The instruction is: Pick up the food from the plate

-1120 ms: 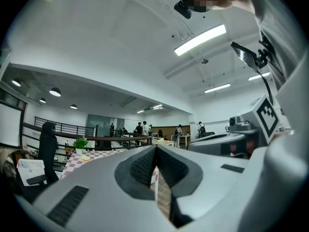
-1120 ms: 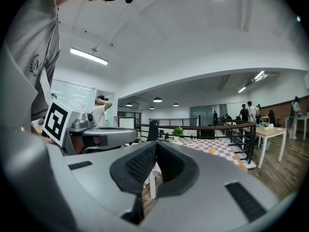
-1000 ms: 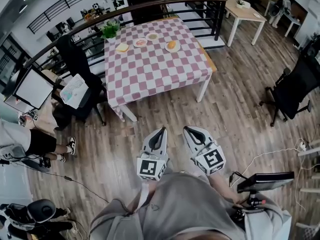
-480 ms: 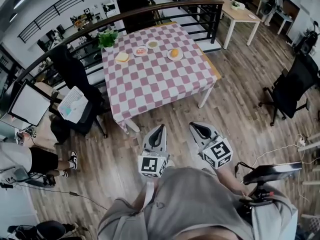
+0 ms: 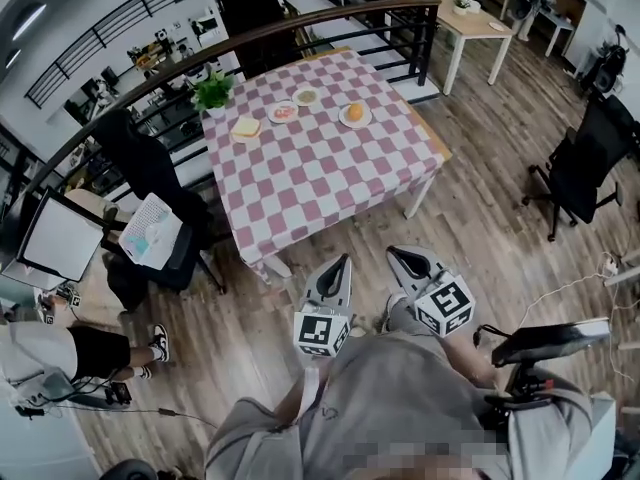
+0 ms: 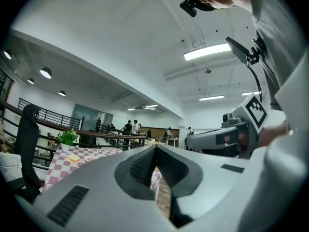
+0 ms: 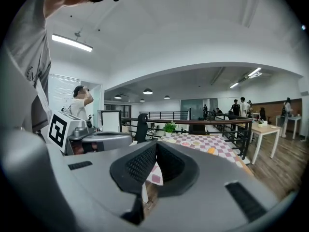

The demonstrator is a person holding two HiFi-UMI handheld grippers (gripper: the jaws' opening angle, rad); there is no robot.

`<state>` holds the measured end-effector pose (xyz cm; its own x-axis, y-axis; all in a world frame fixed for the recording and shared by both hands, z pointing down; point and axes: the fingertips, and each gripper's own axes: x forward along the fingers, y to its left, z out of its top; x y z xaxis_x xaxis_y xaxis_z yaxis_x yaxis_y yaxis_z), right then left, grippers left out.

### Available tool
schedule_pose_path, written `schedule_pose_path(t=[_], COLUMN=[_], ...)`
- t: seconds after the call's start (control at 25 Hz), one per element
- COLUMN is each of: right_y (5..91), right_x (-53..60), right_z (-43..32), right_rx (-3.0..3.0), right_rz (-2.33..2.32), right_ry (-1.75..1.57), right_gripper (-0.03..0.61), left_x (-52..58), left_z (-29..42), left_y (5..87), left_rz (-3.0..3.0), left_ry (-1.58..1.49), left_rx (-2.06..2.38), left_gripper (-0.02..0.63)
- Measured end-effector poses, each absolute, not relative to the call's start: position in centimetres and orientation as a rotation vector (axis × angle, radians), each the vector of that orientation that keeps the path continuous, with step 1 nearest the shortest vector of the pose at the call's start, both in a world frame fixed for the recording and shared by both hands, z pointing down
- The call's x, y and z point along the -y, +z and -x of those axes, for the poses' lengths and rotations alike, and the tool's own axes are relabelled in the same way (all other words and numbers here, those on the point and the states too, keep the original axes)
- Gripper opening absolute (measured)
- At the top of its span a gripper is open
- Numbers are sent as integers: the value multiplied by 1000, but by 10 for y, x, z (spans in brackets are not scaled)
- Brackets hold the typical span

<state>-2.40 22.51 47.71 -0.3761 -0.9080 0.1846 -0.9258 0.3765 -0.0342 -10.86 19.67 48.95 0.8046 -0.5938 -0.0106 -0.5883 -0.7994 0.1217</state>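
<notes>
The table (image 5: 330, 183) with a pink-and-white checked cloth stands ahead, well out of reach. At its far side sit a plate of toast (image 5: 246, 127), two small plates (image 5: 284, 112) (image 5: 306, 96) and a plate with an orange piece of food (image 5: 354, 114). My left gripper (image 5: 342, 261) and right gripper (image 5: 396, 254) are held side by side over the wooden floor, short of the table. Both are shut with nothing between the jaws. The left gripper view shows the shut left gripper (image 6: 155, 150) and the toast (image 6: 73, 158) far off. In the right gripper view the right gripper (image 7: 156, 147) points at the table (image 7: 203, 142).
A potted plant (image 5: 214, 92) stands on the table's far left corner. A black chair with papers (image 5: 150, 230) is left of the table, another black chair (image 5: 585, 168) at right. A railing (image 5: 300, 26) runs behind. A person's legs (image 5: 70, 353) and floor cables are at left.
The table has drawn closer and sits lower in the head view as I walk toward it. Both grippers stay shut and side by side.
</notes>
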Motion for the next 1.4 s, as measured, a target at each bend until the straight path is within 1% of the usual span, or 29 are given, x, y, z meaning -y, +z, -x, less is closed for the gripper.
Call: schedule_pose_path(t=[0.24, 0.36, 0.56, 0.76, 0.88, 1.08, 1.4], right_y=[489, 484, 493, 495, 503, 515, 505], right_x=[-205, -186, -144, -90, -57, 6, 114], right_z=[3, 11, 29, 35, 33, 20, -31], right_rx=[2429, 2460, 2546, 2623, 2658, 2703, 2740], right_rz=[-1723, -1698, -1611, -1518, -1465, -1380, -1312], right_ry=[255, 272, 251, 276, 293, 335, 262], right_gripper=[14, 14, 14, 14, 14, 14, 14], left_x=[-180, -169, -138, -98, -73, -15, 93], left_z=[113, 129, 152, 157, 150, 125, 68], left_y=[494, 495, 527, 524, 527, 542, 510], left_rz=[-2839, -2810, -2734, -2684, -2651, -2654, -2694], left_ry=[-91, -71, -17, -15, -10, 107, 81], left_rx=[952, 1009, 1122, 1242, 1286, 1325, 1389], left_gripper=[11, 11, 11, 11, 11, 11, 11])
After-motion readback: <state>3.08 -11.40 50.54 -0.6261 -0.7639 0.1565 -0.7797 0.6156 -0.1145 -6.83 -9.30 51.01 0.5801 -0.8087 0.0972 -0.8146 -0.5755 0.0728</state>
